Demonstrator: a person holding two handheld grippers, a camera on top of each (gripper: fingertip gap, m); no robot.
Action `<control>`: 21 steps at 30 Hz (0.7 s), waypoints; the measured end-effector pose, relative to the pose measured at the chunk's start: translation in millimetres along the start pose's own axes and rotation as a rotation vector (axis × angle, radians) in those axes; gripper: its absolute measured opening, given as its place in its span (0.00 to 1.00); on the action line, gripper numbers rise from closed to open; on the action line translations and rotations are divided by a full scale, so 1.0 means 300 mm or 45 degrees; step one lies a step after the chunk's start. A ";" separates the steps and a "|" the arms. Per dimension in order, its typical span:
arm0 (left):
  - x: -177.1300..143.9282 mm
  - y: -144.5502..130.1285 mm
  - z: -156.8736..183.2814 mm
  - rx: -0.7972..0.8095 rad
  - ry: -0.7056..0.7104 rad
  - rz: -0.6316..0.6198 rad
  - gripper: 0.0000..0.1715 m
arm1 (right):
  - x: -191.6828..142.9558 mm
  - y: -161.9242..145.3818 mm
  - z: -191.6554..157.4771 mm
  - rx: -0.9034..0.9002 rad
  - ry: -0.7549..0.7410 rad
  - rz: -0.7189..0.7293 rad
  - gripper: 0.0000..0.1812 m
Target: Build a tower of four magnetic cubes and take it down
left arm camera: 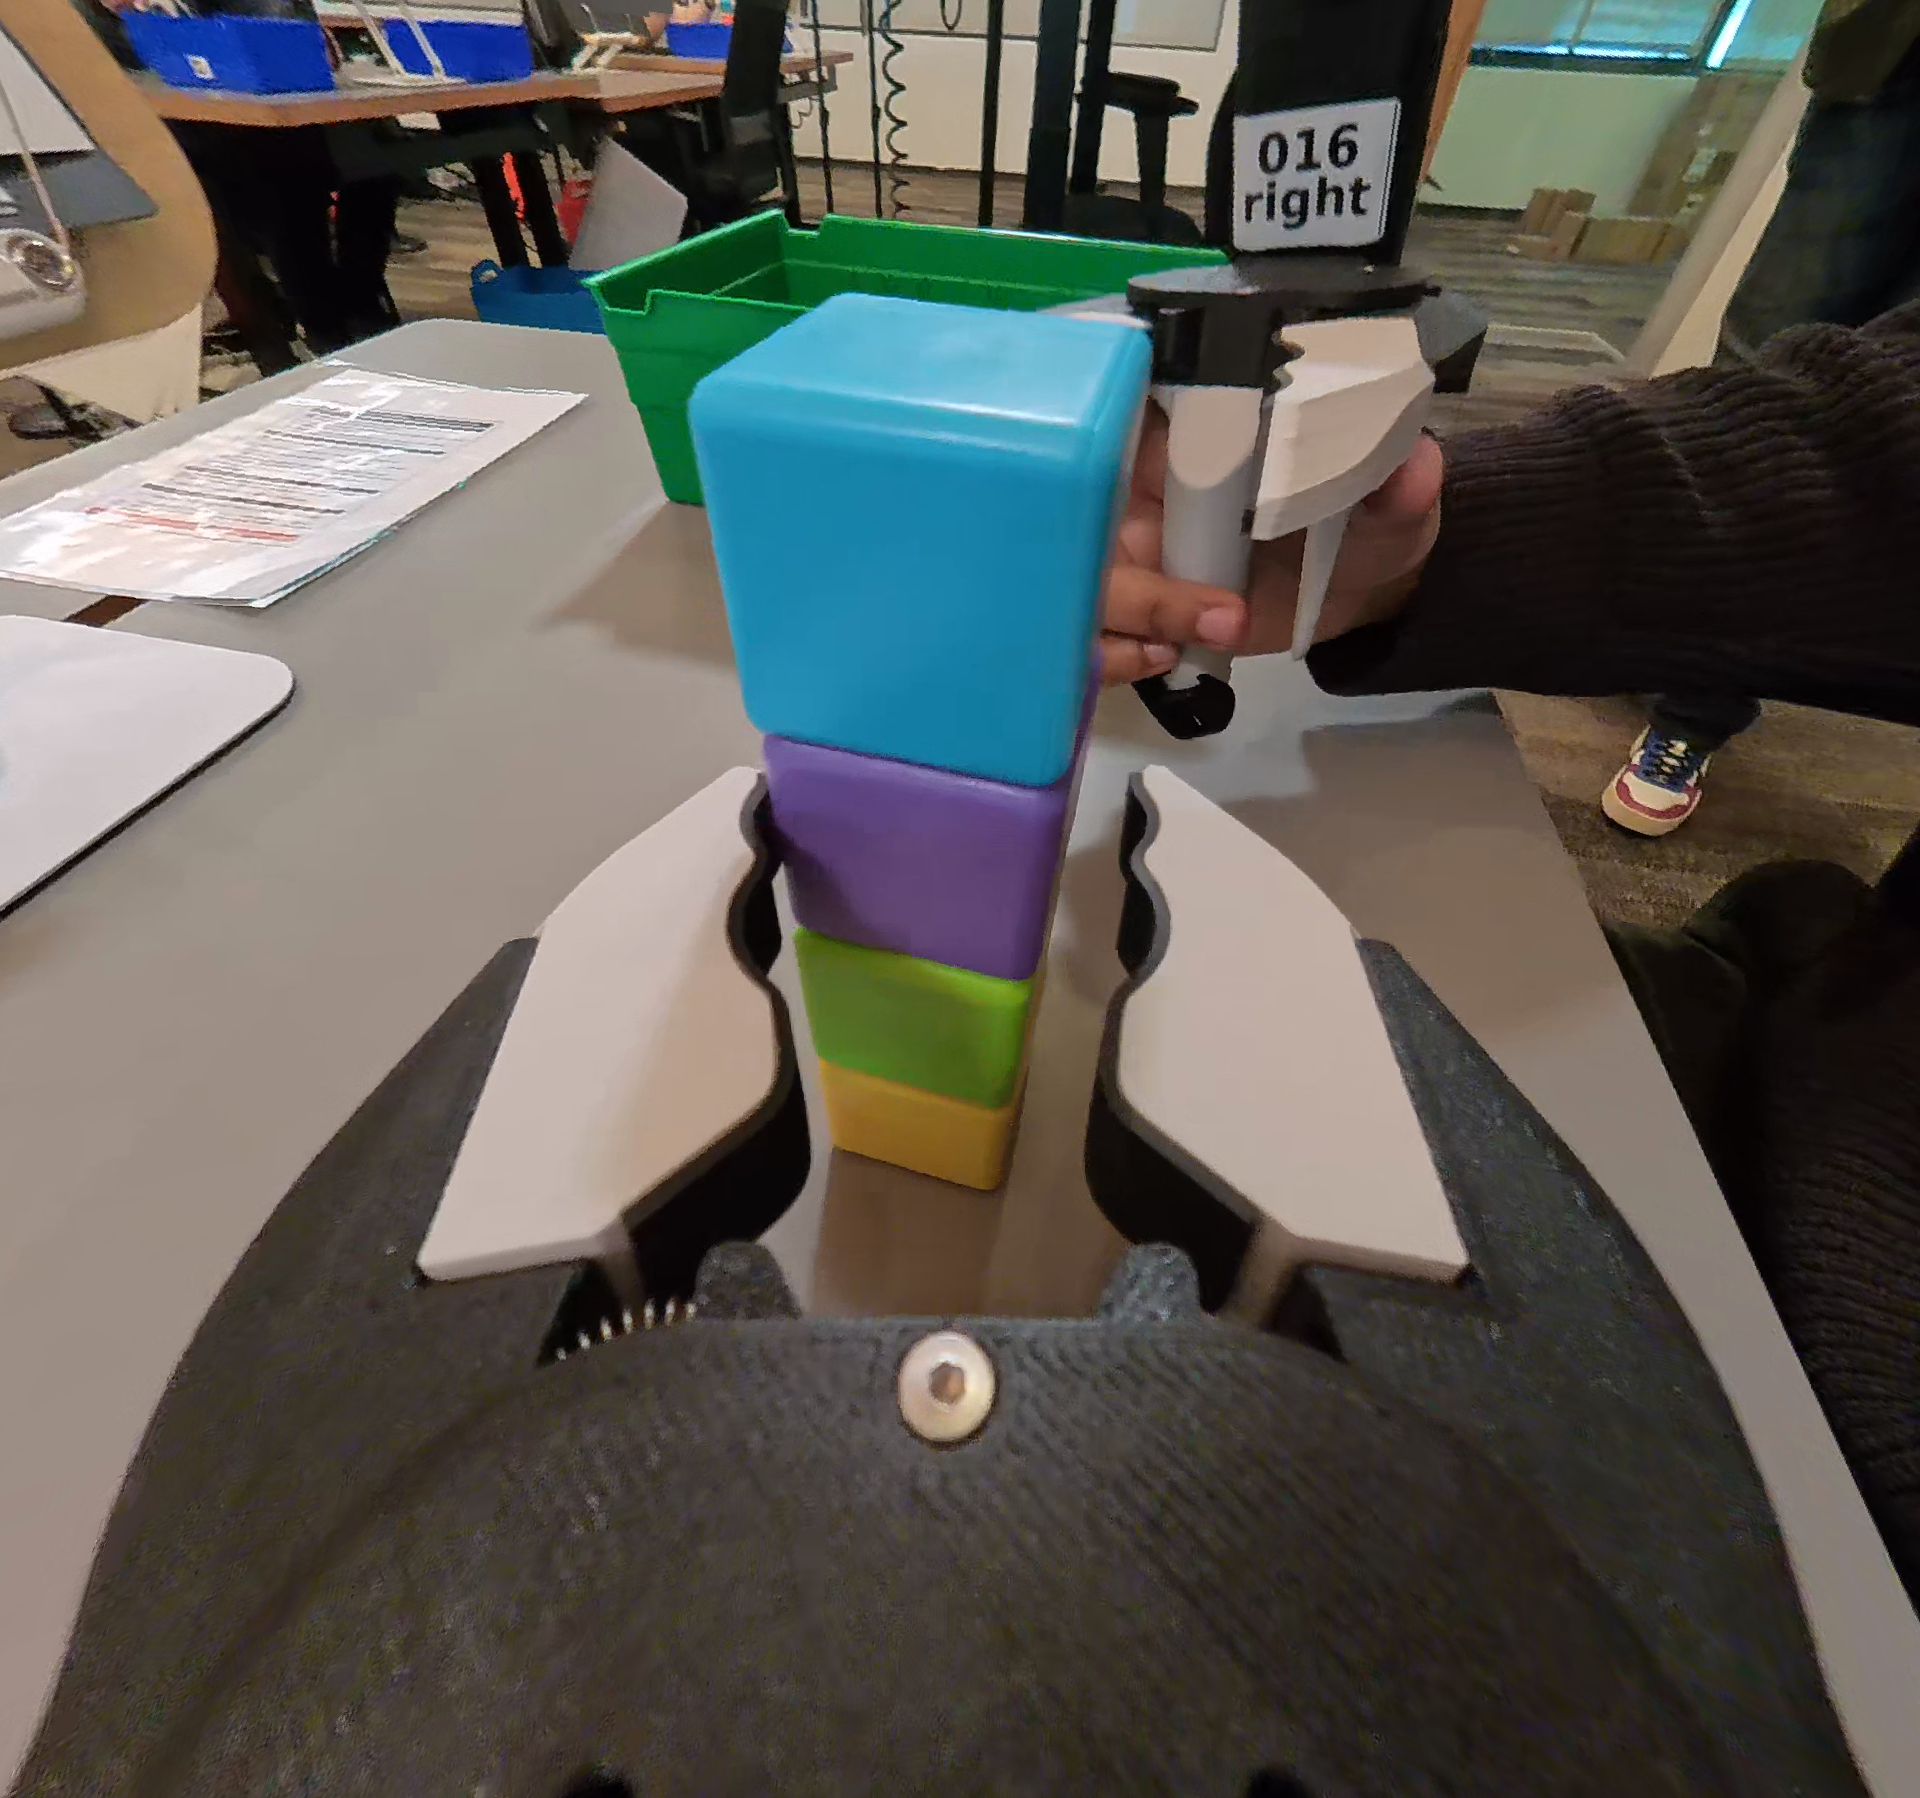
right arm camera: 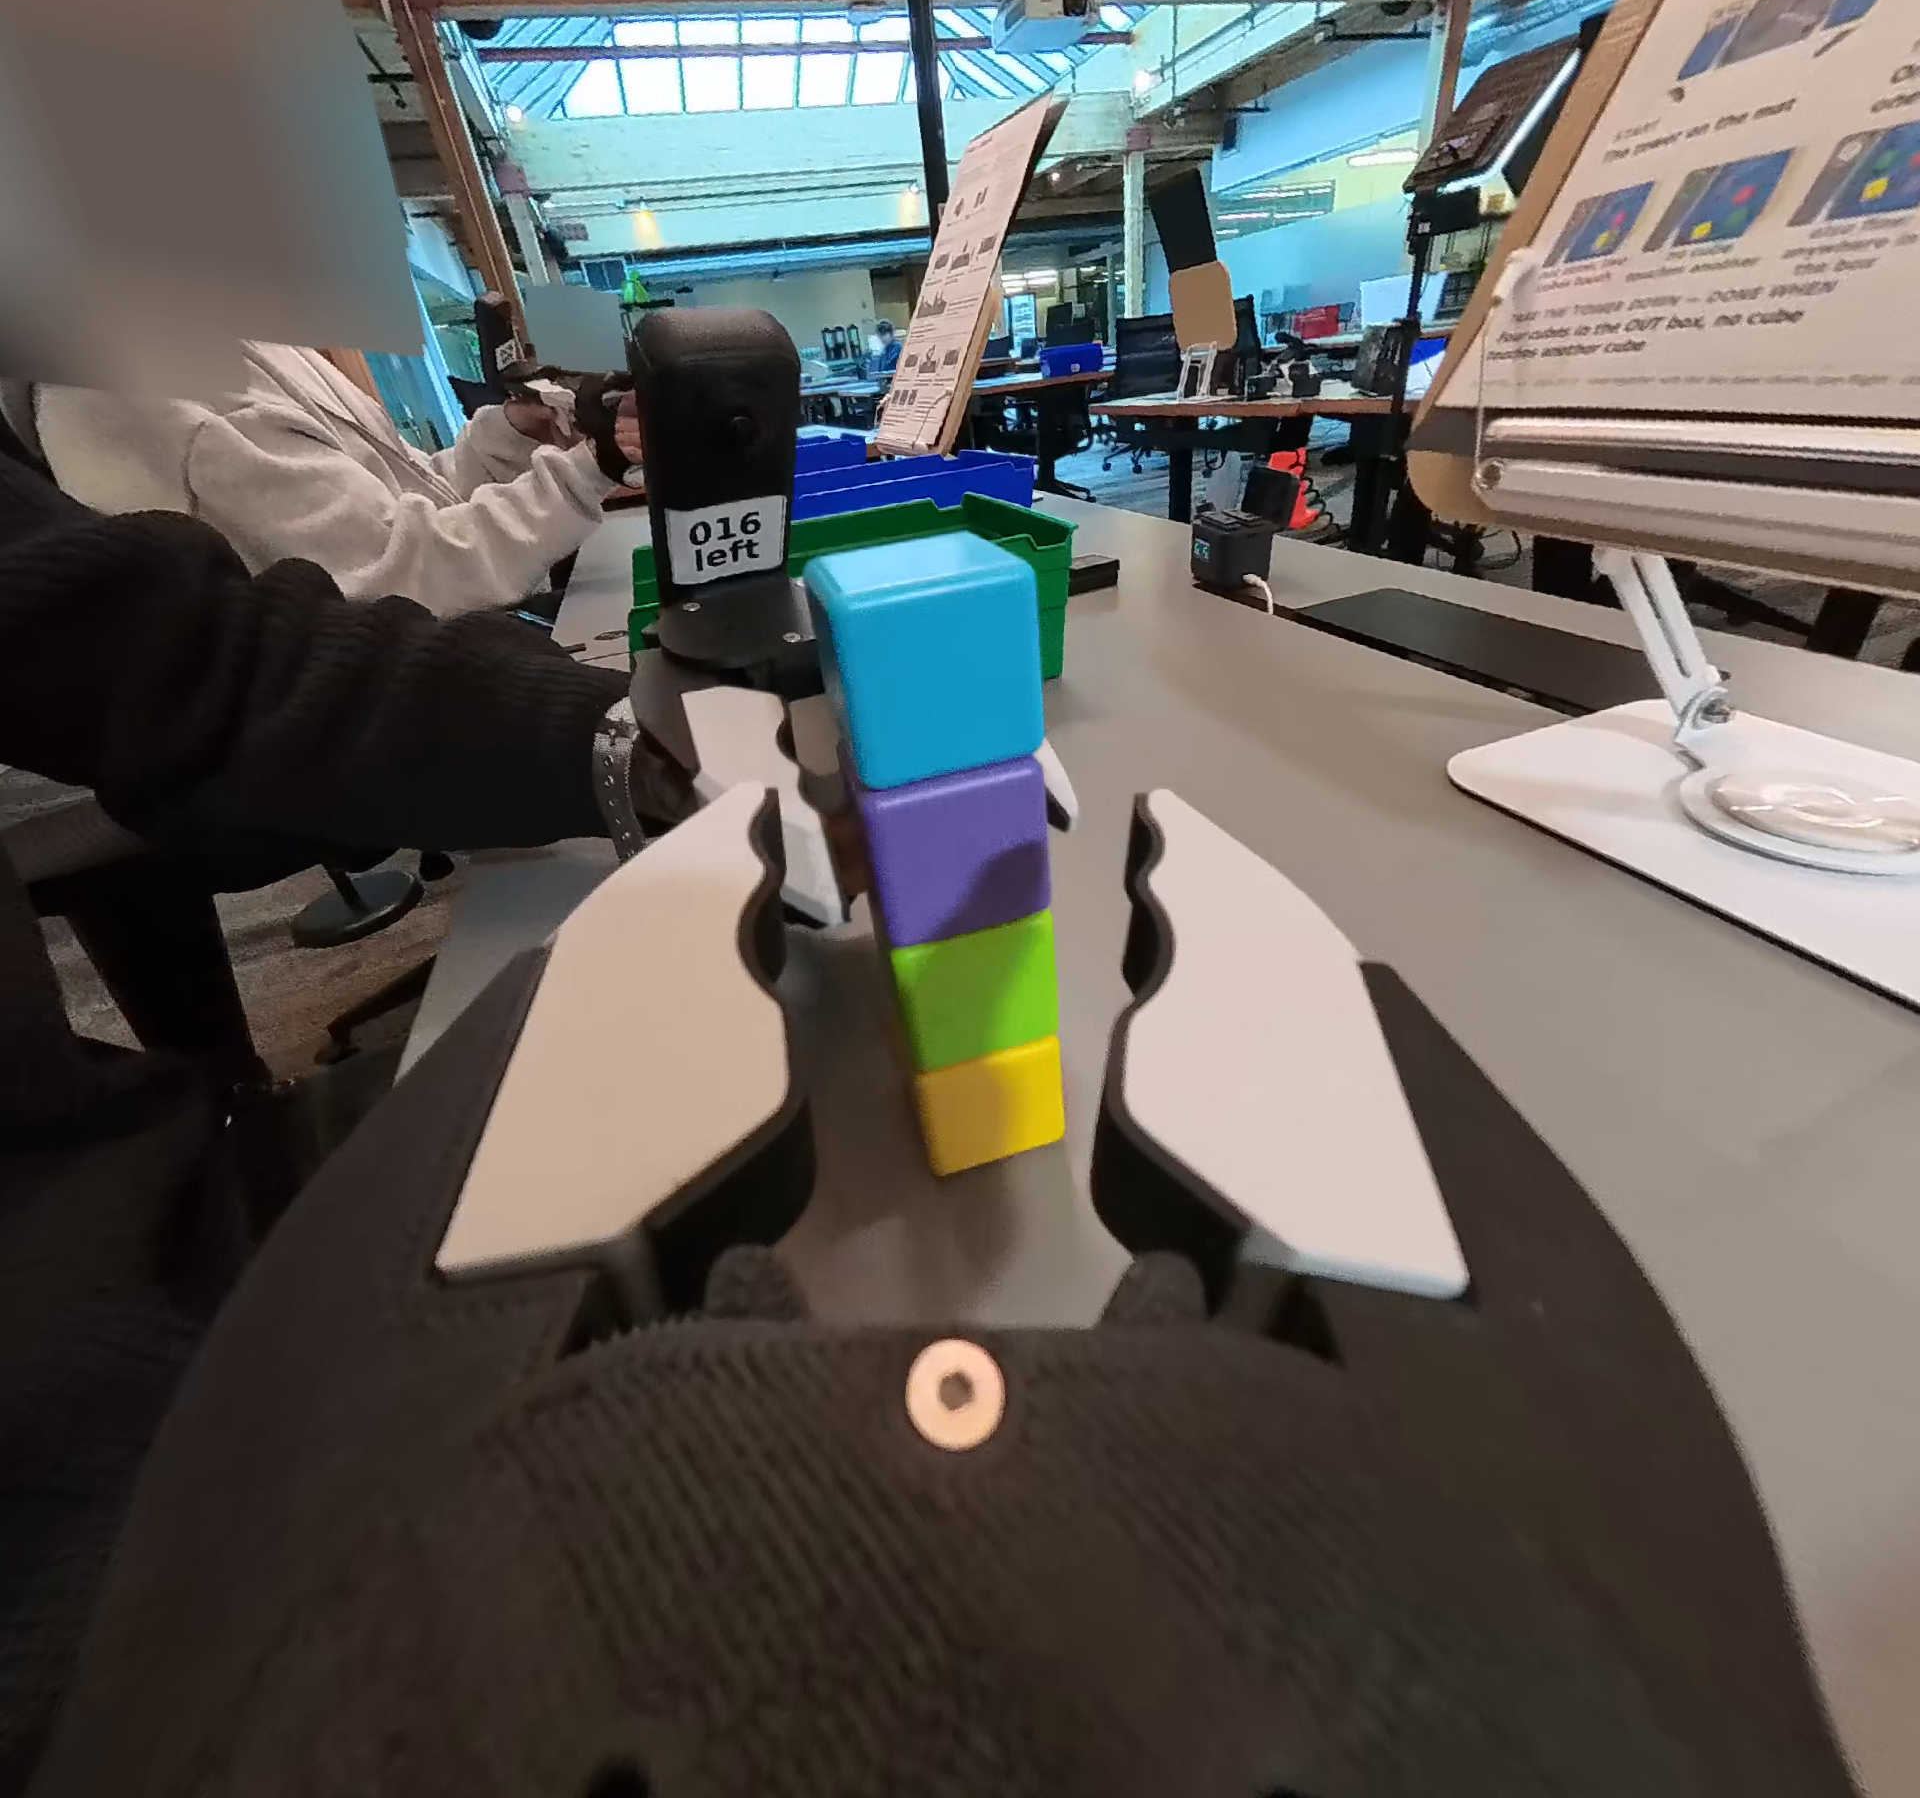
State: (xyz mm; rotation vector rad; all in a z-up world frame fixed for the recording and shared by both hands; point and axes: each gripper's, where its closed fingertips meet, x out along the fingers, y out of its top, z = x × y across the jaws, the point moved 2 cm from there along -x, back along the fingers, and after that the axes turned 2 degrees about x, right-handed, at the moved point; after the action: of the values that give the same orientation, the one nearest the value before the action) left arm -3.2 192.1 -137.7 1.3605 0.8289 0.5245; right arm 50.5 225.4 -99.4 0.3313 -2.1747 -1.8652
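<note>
A: Where are the left tongs (left arm camera: 940,875)?

B: Spread apart, holding nothing. Their white fingers (left arm camera: 623,1010) flank the purple cube (left arm camera: 914,855), the left pad seemingly brushing it.

A: And the right tongs (right arm camera: 951,901)?

B: Also apart and empty, flanking the same tower from the opposite side, level with the purple and green cube (right arm camera: 971,990), not touching.

A: The tower?

B: Four glossy plastic cubes with rounded edges, stacked upright on the smooth grey desk (left arm camera: 436,813): yellow cube (right arm camera: 992,1104) at the bottom, blue cube (left arm camera: 914,543) on top, largest in view.

A: Beyond it?

B: A green ribbed plastic bin (left arm camera: 727,314), a printed sheet (left arm camera: 281,481), a white stand base (right arm camera: 1662,813).
</note>
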 end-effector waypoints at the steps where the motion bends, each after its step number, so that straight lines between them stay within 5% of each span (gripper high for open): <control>1: -0.002 -0.001 -0.006 -0.010 0.008 0.007 0.37 | -0.001 -0.004 0.005 0.007 -0.005 -0.001 0.36; 8: -0.017 0.003 -0.009 0.000 0.002 0.003 0.30 | -0.016 0.005 0.013 0.049 -0.012 0.039 0.36; 21: -0.010 0.022 -0.003 0.042 -0.013 0.029 0.37 | -0.013 0.007 0.003 0.038 -0.010 0.030 0.36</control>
State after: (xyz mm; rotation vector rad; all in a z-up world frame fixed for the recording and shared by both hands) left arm -4.8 191.6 -130.7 1.4033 0.8180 0.5229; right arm 53.9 227.9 -97.7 0.3033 -2.2041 -1.8257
